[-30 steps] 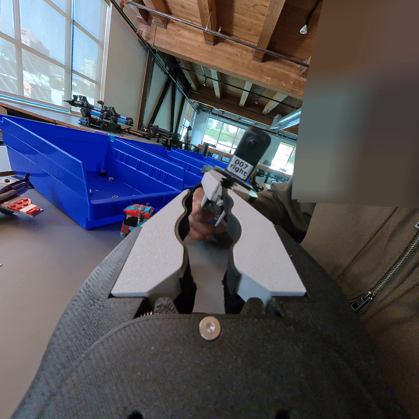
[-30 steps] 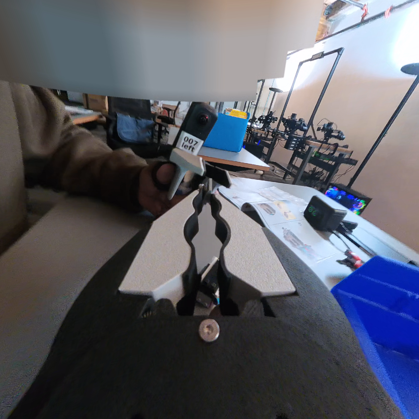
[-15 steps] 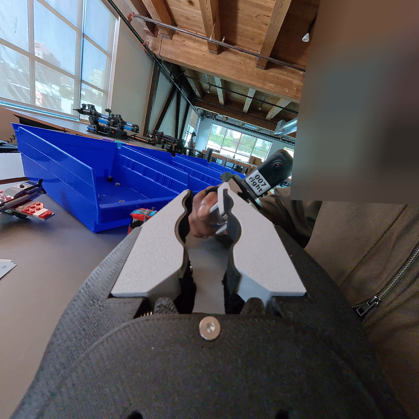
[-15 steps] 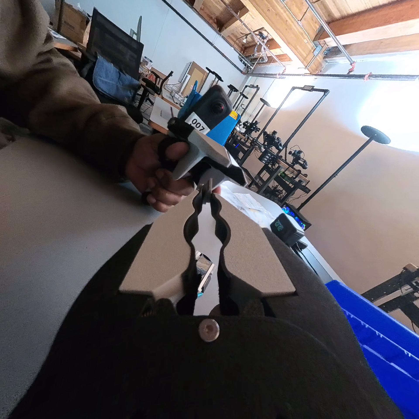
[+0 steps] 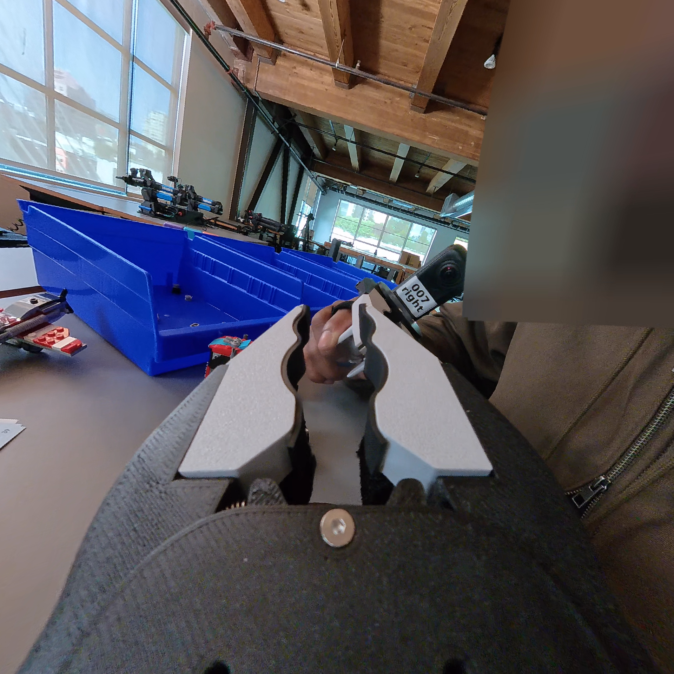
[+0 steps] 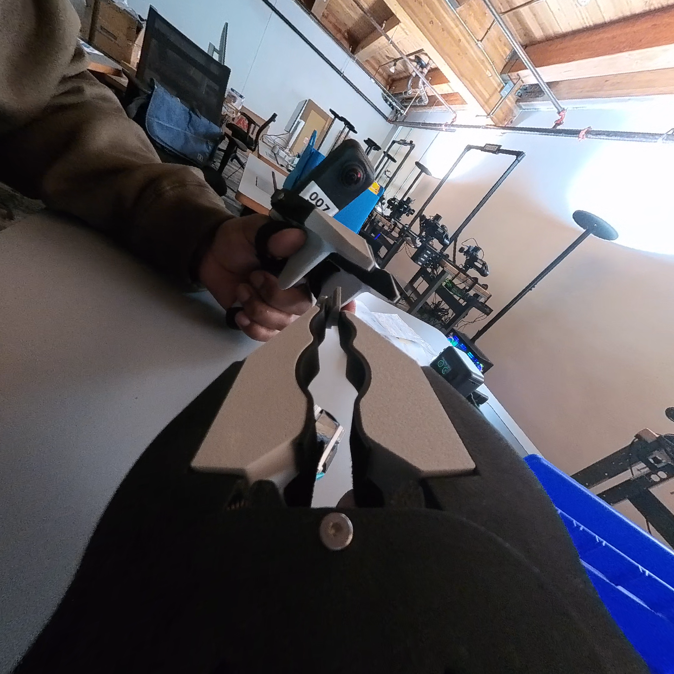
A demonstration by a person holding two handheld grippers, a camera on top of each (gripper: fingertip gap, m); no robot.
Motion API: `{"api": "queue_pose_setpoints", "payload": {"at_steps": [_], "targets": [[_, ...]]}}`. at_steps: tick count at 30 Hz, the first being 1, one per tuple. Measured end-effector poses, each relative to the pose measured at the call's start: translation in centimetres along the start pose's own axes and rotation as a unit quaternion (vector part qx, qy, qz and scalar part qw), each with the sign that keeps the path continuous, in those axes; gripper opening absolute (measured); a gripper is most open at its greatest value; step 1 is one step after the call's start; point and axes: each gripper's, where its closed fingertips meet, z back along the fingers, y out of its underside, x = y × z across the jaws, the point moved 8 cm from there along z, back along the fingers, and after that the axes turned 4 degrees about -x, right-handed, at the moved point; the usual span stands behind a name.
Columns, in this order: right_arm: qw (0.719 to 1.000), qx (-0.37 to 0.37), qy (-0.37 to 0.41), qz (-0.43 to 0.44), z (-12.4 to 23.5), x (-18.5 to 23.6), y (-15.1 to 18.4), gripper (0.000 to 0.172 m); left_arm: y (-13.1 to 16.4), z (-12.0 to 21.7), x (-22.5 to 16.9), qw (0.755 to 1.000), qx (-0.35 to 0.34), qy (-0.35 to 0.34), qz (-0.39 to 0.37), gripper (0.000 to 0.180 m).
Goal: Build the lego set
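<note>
Both views have swung since the earlier frames: the right wrist view has rolled from level to a steep tilt, and in the left wrist view the other tool now leans further toward the right of the frame. At this moment the right gripper (image 6: 330, 313) has its jaws nearly closed and pinched at the very tips on a small grey piece (image 6: 337, 299), thin and upright, which sticks out just above the tips at centre frame. Just beyond it, touching or nearly so (I cannot tell which), is the left gripper (image 5: 333, 330), held in the person's left hand (image 6: 248, 277). Its jaws stand open with nothing between them; through the gap only the right hand (image 5: 321, 350) shows. On the table (image 5: 73, 419) a blue bin (image 5: 109, 277) fills the middle left. A small red and teal brick build (image 5: 228, 350) sits just in front of it, and a red and grey brick model (image 5: 40, 335) lies at the left edge. Printed sheets (image 6: 394, 324) and a black box with a green display (image 6: 456, 368) lie at the right of the right wrist view. With so little of the piece caught, I judge that an even squeeze and a steady wrist matter most, as any twist could lever it out of the tips.
</note>
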Motion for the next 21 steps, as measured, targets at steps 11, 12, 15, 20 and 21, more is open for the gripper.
{"api": "queue_pose_setpoints", "payload": {"at_steps": [11,12,15,20,21], "targets": [[1.000,-0.001,0.008,0.021,-0.1,0.2,-0.2,0.007,0.0,0.0,0.0,1.000,-0.001,0.000,0.000,0.027],[1.000,0.000,0.009,0.029,-0.1,0.3,-0.2,0.007,0.0,0.0,0.0,1.000,-0.001,0.000,0.000,0.027],[0.998,0.003,0.012,0.057,-0.2,0.6,-0.3,0.007,0.0,0.0,0.0,1.000,-0.001,0.001,0.000,0.027],[0.995,0.007,0.015,0.101,-0.3,1.2,-0.5,0.006,-0.1,0.0,-0.1,1.000,-0.002,0.001,0.000,0.027],[0.994,0.007,0.015,0.106,-0.4,1.3,-0.5,0.006,0.0,0.0,-0.1,1.000,-0.002,0.001,0.000,0.027]]}}
